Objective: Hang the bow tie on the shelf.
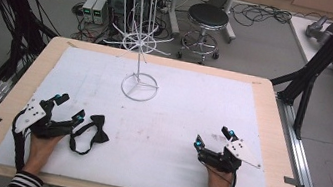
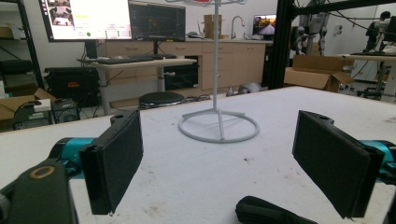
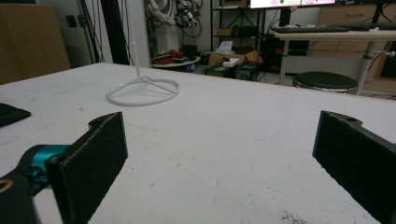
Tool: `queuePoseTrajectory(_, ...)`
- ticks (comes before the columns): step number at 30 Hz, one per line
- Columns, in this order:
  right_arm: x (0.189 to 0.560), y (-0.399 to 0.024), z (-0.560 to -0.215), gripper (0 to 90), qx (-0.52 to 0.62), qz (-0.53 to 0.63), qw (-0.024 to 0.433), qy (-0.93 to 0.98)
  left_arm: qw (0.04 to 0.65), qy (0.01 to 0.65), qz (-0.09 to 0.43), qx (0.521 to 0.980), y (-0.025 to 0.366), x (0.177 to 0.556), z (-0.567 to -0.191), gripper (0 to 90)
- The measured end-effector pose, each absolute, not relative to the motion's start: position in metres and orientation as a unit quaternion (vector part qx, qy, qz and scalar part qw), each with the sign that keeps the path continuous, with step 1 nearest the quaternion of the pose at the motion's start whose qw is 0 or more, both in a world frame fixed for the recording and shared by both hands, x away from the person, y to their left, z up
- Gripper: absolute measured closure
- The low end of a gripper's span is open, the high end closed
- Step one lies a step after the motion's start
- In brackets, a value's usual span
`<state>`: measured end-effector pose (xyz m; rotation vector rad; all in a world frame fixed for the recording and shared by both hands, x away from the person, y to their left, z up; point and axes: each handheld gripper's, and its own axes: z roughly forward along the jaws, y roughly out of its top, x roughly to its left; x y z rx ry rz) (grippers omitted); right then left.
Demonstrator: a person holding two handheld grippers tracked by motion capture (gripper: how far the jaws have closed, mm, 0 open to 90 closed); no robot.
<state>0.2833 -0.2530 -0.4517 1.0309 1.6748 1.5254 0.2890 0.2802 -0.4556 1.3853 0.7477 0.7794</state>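
Bow tie flat beside left tool, strap trailing toward table's near edge.

The black fabric bow tie with its thin looped neck strap lies flat on the white foam mat, near the mat's left front part, just beside my left hand's tool. Its bow sits at the upper right, knotted in the middle, wings spread; the strap curls in an open loop below and to the left of it. In the left gripper view a dark rounded bit of its fabric lies low on the mat, close in front.
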Motion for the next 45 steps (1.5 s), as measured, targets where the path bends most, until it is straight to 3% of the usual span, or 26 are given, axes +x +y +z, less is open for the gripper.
queuePoseTrajectory(18, 0.283, -0.253, -0.452, 2.1, 0.390, 0.581, 0.322, 0.638, 0.625, 0.348, 0.344, 0.609, 0.279, 0.289, -0.454, 15.3)
queuePoseTrajectory(24, 0.284, -0.253, -0.452, 2.1, 0.390, 0.580, 0.321, 0.639, 0.587, 0.353, 0.313, 0.658, 0.282, 0.291, -0.446, 14.8)
queuePoseTrajectory(30, 0.284, -0.252, -0.452, 2.1, 0.390, 0.578, 0.321, 0.640, 0.543, 0.344, 0.237, 0.729, 0.283, 0.301, -0.424, 15.0)
queuePoseTrajectory(45, 0.284, -0.252, -0.452, 2.1, 0.390, 0.578, 0.323, 0.640, 0.439, 0.307, 0.245, 0.808, 0.268, 0.309, -0.397, 21.9)
